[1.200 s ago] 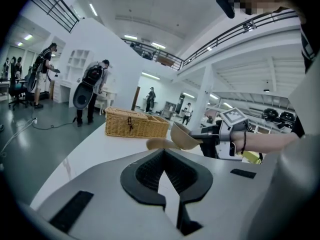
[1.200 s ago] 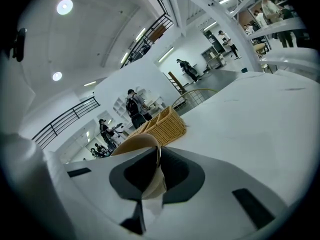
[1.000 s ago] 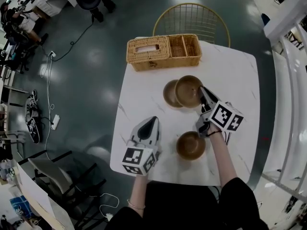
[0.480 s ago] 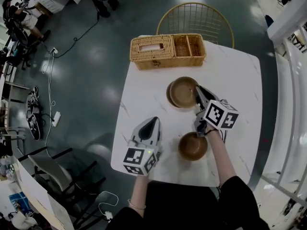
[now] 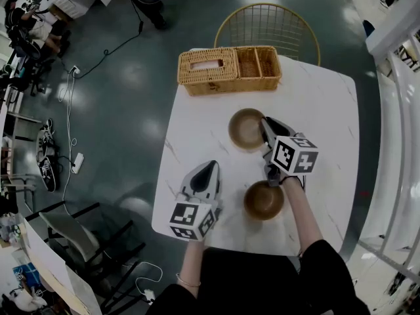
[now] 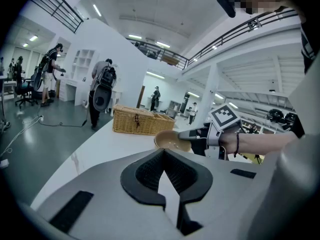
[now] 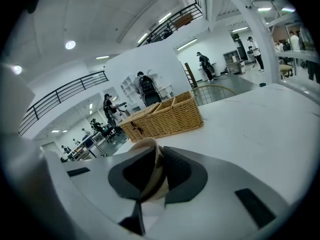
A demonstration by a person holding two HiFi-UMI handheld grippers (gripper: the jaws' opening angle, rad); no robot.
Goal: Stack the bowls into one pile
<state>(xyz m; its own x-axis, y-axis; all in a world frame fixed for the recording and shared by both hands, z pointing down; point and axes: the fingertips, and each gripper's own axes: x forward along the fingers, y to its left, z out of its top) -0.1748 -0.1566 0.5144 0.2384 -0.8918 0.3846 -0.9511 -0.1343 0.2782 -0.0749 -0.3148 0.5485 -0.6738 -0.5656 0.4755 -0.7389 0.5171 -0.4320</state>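
A brown bowl (image 5: pixel 245 128) lies level at mid-table, over a second bowl that it hides almost entirely. My right gripper (image 5: pixel 265 126) is shut on its right rim; in the right gripper view the rim (image 7: pixel 151 166) stands pinched between the dark pads. A third brown bowl (image 5: pixel 264 200) sits alone on the table nearer to me, just below the right hand. My left gripper (image 5: pixel 209 166) hovers over the table's left part, shut with nothing in it. From the left gripper view the held bowl (image 6: pixel 171 140) and the right gripper (image 6: pixel 194 133) show ahead.
A wicker basket (image 5: pixel 228 69) with compartments stands at the white table's (image 5: pixel 197 126) far edge. A gold wire chair (image 5: pixel 266 23) is behind it. The table's left edge lies close to the left gripper. People stand far off in the room.
The right gripper carried its bowl left and down, from tilted beside the other bowl to level on top of it. The left gripper stayed put.
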